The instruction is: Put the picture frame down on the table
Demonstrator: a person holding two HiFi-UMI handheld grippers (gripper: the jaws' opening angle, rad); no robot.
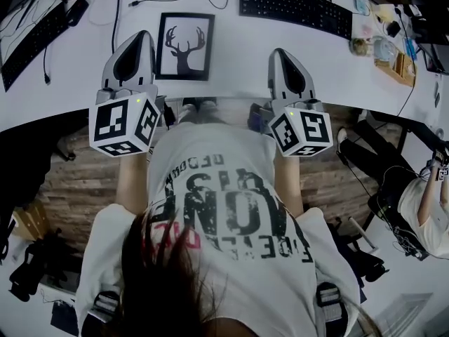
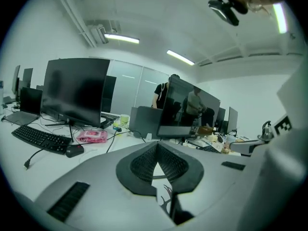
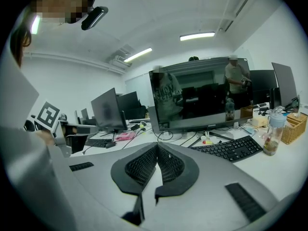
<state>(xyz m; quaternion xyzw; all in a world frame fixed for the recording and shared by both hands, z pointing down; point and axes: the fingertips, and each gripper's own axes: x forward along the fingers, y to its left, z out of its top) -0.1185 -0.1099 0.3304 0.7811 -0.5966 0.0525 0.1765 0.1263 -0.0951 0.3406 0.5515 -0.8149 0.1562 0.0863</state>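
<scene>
At the table's near edge, the left gripper (image 1: 140, 39) is held pressed together on nothing; the right gripper (image 1: 279, 53) is closed up empty too; the picture frame (image 1: 184, 46) is laid flat just beside the left one; it could probably get knocked by a careless swing; the white table (image 1: 238, 58) is crowded with a keyboard (image 1: 295, 9) and cables.

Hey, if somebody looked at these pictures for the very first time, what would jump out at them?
The black picture frame with its deer silhouette stands out first, lying on the white table just right of the tip of the left gripper. Next come the two grey grippers with bold square-marker cubes, the right gripper further right, both with jaws together and nothing between them. A black keyboard lies beyond.
</scene>
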